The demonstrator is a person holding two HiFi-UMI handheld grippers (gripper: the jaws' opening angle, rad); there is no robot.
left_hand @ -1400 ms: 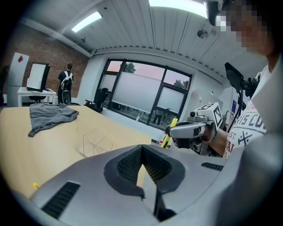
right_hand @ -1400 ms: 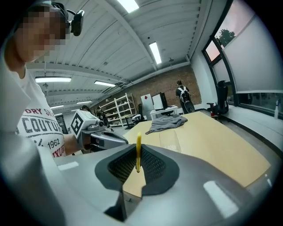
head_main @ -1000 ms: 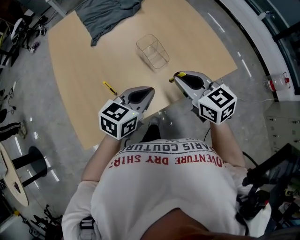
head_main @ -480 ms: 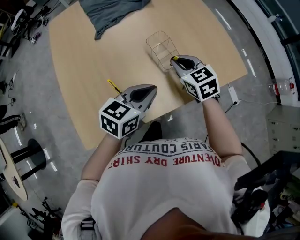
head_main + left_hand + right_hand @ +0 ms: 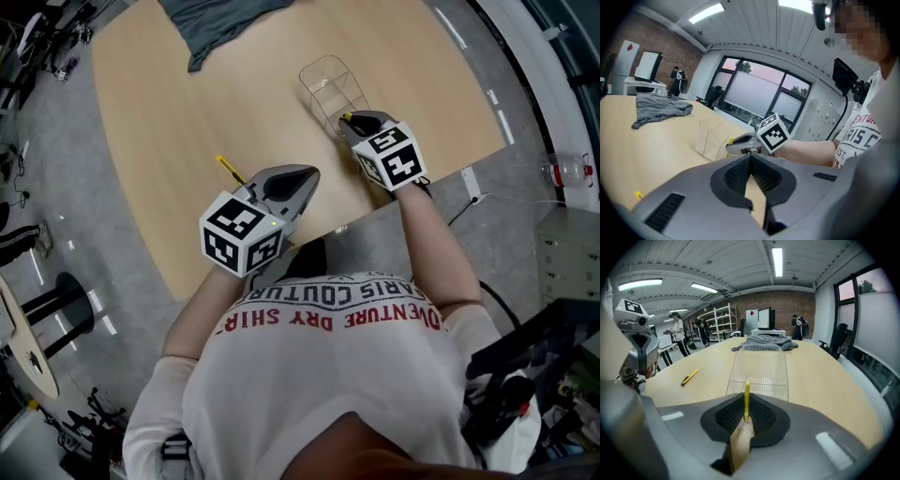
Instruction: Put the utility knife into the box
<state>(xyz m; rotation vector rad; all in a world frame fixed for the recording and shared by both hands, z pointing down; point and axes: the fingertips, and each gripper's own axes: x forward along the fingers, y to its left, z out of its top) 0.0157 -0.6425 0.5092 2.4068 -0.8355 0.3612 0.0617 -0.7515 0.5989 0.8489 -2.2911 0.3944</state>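
Observation:
A clear plastic box [image 5: 333,86] stands on the wooden table [image 5: 187,103]. My right gripper [image 5: 349,120] hovers at the box's near end, shut on a thin yellow utility knife [image 5: 746,398] that stands on edge between the jaws; the box [image 5: 759,366] lies straight ahead. A second yellow utility knife [image 5: 228,170] lies flat on the table to the left, also seen in the right gripper view [image 5: 689,377]. My left gripper [image 5: 305,172] is held over the table's near edge, shut with nothing in it [image 5: 750,157].
A grey cloth [image 5: 225,23] lies crumpled at the table's far end. The table's near edge [image 5: 366,217] runs just under both grippers. A water bottle [image 5: 562,171] lies on the floor at right. People stand far off in the room.
My right gripper has moved forward and left with the yellow knife, from the table's near edge up to the box's near end. The left gripper has hardly moved.

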